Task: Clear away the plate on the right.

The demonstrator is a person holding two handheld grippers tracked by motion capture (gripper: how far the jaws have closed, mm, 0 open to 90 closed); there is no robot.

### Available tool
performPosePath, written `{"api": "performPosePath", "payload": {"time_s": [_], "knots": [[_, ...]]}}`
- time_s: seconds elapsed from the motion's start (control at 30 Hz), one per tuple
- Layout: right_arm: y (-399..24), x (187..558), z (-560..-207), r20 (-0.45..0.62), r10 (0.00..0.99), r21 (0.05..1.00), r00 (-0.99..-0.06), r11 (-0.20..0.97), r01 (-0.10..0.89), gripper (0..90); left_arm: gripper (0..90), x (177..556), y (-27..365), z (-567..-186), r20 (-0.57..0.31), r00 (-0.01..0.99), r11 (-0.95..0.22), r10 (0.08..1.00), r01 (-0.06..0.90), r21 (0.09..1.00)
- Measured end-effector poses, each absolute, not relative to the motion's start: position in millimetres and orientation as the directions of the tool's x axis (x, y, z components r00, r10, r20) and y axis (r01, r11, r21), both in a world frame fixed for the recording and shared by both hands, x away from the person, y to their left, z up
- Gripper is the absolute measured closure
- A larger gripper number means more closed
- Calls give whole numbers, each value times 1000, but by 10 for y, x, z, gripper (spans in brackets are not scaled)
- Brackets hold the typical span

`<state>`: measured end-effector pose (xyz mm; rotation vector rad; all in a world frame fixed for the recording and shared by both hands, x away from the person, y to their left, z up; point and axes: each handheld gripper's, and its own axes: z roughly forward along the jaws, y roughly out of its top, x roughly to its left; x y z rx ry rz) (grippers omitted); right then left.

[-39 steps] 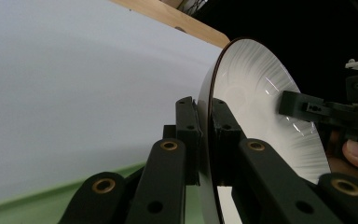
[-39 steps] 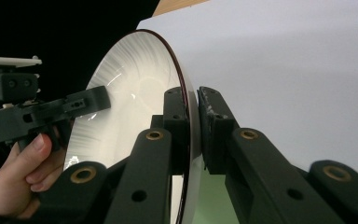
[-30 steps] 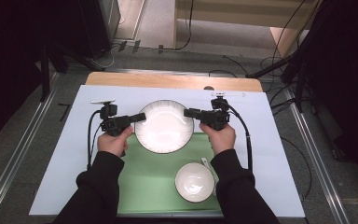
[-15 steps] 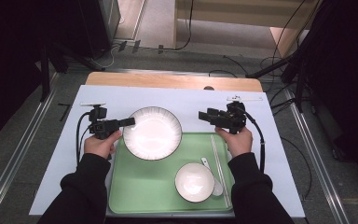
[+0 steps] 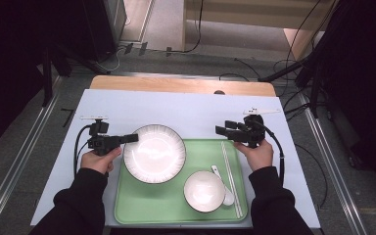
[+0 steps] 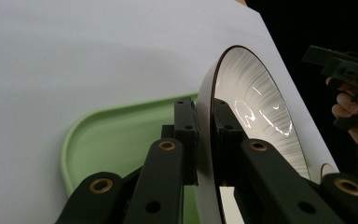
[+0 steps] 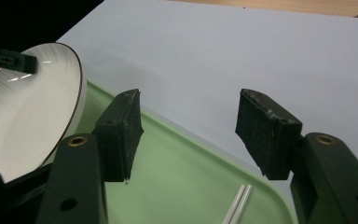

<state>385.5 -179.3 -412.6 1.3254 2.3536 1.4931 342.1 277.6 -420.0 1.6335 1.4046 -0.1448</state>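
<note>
While left tongs carry it: large white ribbed ceramic plate sits over the green plastic tray's upper-left corner.
Change: both grippers held the plate a second ago; right one let go, pulled aside.
Left gripper: clamped on plate rim.
Right gripper: jaws apart, empty.
Also on tray: small white bowl, white spoon, white chopsticks.
Meaning: probably a one-handed set-down onto the tray.

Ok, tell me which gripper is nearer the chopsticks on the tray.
Right. The right gripper hovers open just above the far end of the chopsticks at the tray's right side. The left gripper is across the tray, clamped on the plate rim.
</note>
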Motion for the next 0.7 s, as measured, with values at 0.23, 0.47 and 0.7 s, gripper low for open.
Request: {"api": "performPosePath", "payload": {"time_s": [0.23, 0.47, 0.7], "knots": [[-1829, 3736, -4167, 357, 665, 782, -655, 171, 599, 387, 833, 3389, 2791, -4276, -615, 337, 90, 713, 825, 558], [-1868, 3715, -4193, 376, 650, 770, -660, 176, 613, 342, 828, 3436, 2774, -4399, -610, 318, 73, 726, 846, 528], [-2018, 3671, -4220, 379, 671, 754, -637, 175, 634, 340, 843, 3459, 2734, -4488, -582, 338, 31, 740, 847, 531]]}}
